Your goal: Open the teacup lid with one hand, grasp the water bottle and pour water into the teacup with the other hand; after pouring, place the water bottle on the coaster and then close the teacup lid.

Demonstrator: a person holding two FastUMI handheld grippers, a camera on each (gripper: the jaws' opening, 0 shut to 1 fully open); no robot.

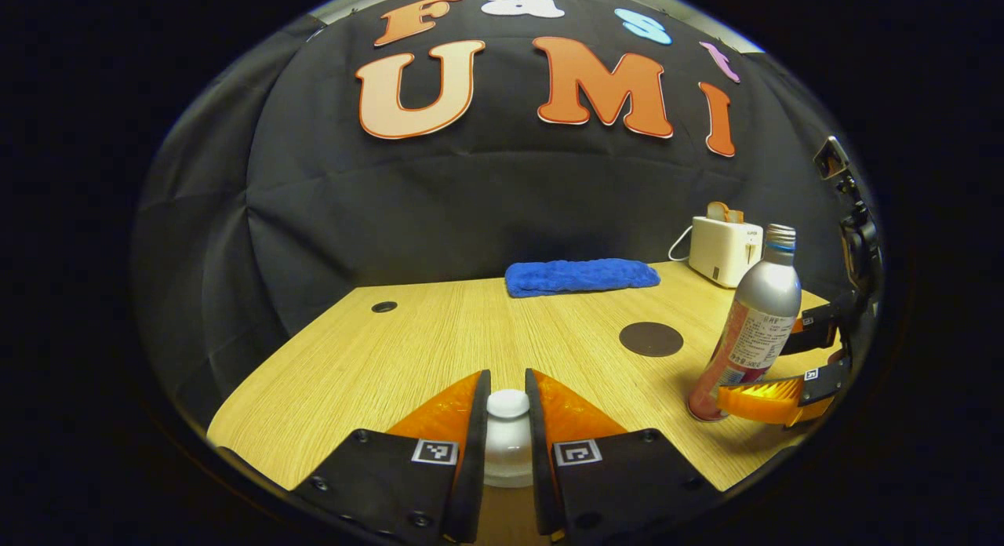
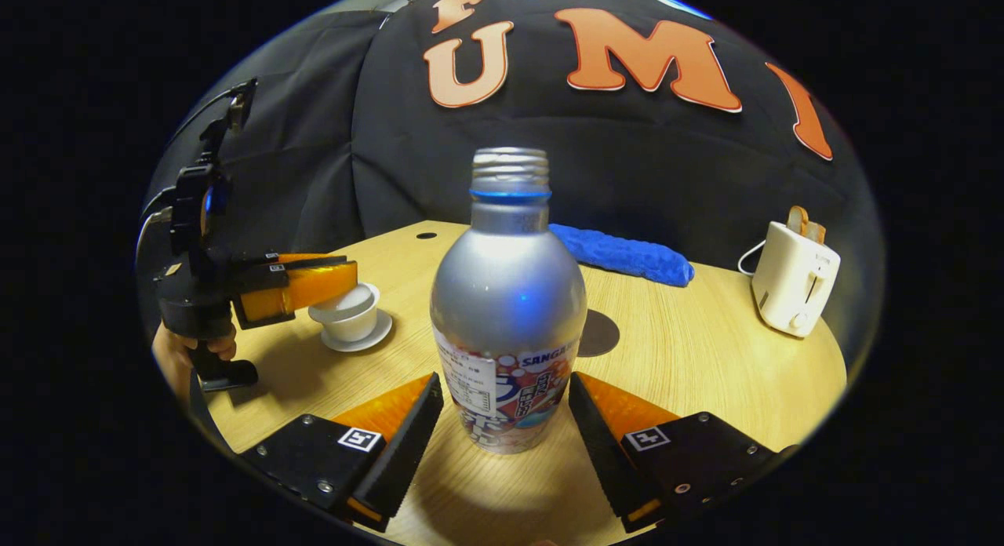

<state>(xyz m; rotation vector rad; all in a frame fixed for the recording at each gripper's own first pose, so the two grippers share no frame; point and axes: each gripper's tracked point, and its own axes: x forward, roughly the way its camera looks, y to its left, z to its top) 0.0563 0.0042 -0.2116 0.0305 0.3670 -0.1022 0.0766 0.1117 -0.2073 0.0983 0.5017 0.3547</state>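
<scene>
In the left gripper view, the knob of the teacup lid (image 1: 507, 405) is being pinched between the two fingers of the left hand-held gripper (image 1: 507, 420), which are pressed against it from both sides. In the right gripper view, the same gripper is being seen at the left, held by a hand (image 2: 192, 350), with its fingers reaching over the white teacup (image 2: 351, 314); the teacup is being carried by a white saucer (image 2: 357, 342) on the wooden desk (image 2: 706, 358).

The water bottle (image 2: 508, 295), silver and uncapped, is standing upright on the desk, near the teacup. It is being flanked by the fingers of the right hand-held gripper (image 2: 506, 420), which are spread apart on either side of its lower body; a small gap is being left at each side, so the bottle is not being clamped. In the left gripper view, this gripper (image 1: 773, 401) is being shown at the base of the bottle (image 1: 749, 326).

The dark round coaster (image 1: 651, 339) is lying flat on the desk just beyond the bottle. A folded blue towel (image 1: 582, 277) and a white toaster (image 1: 725, 249) are being kept at the far edge of the desk.
</scene>
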